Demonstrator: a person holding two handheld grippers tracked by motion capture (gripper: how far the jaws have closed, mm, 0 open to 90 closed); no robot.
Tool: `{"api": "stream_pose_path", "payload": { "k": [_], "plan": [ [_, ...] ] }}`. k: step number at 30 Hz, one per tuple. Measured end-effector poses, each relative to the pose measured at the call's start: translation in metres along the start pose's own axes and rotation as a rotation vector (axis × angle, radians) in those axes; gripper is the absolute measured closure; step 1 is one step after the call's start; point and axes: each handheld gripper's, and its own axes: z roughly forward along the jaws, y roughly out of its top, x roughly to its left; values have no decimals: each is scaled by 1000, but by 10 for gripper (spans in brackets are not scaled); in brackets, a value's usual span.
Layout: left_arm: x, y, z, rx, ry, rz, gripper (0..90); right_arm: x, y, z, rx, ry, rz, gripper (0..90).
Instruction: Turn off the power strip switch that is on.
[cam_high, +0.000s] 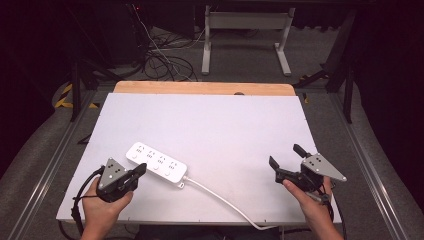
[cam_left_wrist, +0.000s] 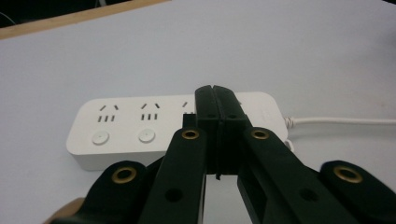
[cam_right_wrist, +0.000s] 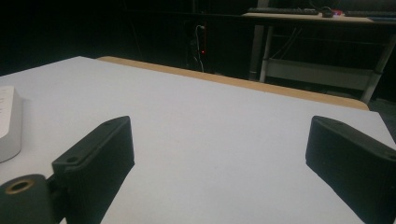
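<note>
A white power strip (cam_high: 156, 163) with several sockets and round buttons lies slanted on the white table top (cam_high: 210, 125), its white cable (cam_high: 222, 200) running off toward the front edge. My left gripper (cam_high: 140, 169) is shut with nothing in it, tips just at the strip's near side. In the left gripper view the shut jaws cover part of the power strip (cam_left_wrist: 140, 128) ahead. My right gripper (cam_high: 287, 156) stands open over bare table at the right, well away from the strip. In the right gripper view the open gripper (cam_right_wrist: 224, 149) holds nothing, and the power strip's end (cam_right_wrist: 9, 123) shows at the left edge.
A wooden edge (cam_high: 202, 88) runs along the table's far side. Beyond it, on the floor, are a white desk frame (cam_high: 245, 37) and tangled cables (cam_high: 162, 60). Metal rails (cam_high: 367, 160) flank the table on both sides.
</note>
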Motion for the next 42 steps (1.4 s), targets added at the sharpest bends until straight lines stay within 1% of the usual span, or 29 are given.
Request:
{"api": "stream_pose_path", "payload": {
  "k": [2,4,5,7,8,10,12,13,16,17,18,19,20,21,22,23,24,26,27,29,32,33,35,36,37,39,40,41,42],
  "plan": [
    [-1,0,2,11,-17,-1,900,0,0,-1,0,-1,-2,82],
    [-1,1,4,23,-29,7,900,0,0,-1,-2,-1,-2,82],
    [-2,1,6,35,-42,14,900,0,0,-2,1,-5,-2,83],
    [-2,1,7,43,-46,21,900,0,0,-3,-1,-7,-1,83],
    [-3,1,9,51,-56,20,900,0,-1,-3,-1,-8,0,83],
    [-3,1,10,57,-62,24,900,-1,-1,-4,2,-12,-1,83],
    [-3,2,12,63,-65,37,900,0,-1,-5,4,-15,1,83],
    [-4,2,12,64,-69,28,900,0,-1,-5,4,-15,1,83],
    [-4,3,15,73,-80,40,900,0,-2,-4,7,-20,-5,84],
    [-5,3,16,77,-84,36,900,0,-2,-4,9,-21,-11,84],
    [-5,3,17,81,-81,51,900,1,-2,-4,8,-22,-13,84],
    [-6,3,18,87,-81,52,900,1,-2,-5,8,-23,-14,84],
    [-6,4,18,85,-88,51,900,1,-2,-5,10,-26,-15,85],
    [-6,4,19,86,-86,45,900,1,-2,-6,9,-26,-14,84],
    [-6,4,20,96,-89,51,900,1,-2,-6,7,-26,-11,84],
    [-6,4,21,105,-94,44,900,1,-2,-7,9,-30,-11,85],
    [-6,4,22,112,-93,47,900,1,-2,-7,9,-30,-11,85],
    [-7,3,25,128,-107,40,900,0,-3,-7,10,-37,-13,85],
    [-7,4,26,133,-113,53,900,0,-3,-7,10,-37,-15,85],
    [-8,5,27,136,-121,45,900,0,-3,-8,12,-39,-16,85],
    [-8,6,30,141,-114,65,900,0,-4,-9,16,-43,-23,87],
    [-9,6,30,140,-113,61,900,0,-4,-9,16,-45,-23,88],
    [-9,7,32,152,-116,64,900,0,-5,-11,17,-50,-23,88],
    [-10,6,34,160,-121,59,900,0,-5,-12,16,-52,-25,88],
    [-9,7,37,173,-123,61,900,0,-5,-12,19,-55,-25,88],
    [-9,7,39,176,-120,69,900,0,-6,-14,21,-59,-26,88],
    [-10,7,41,177,-129,59,900,0,-6,-15,24,-62,-27,88],
    [-11,8,42,179,-127,66,900,-1,-6,-16,22,-63,-28,88],
    [-10,9,43,185,-124,84,900,-1,-7,-16,21,-64,-26,88]
  ]
}}
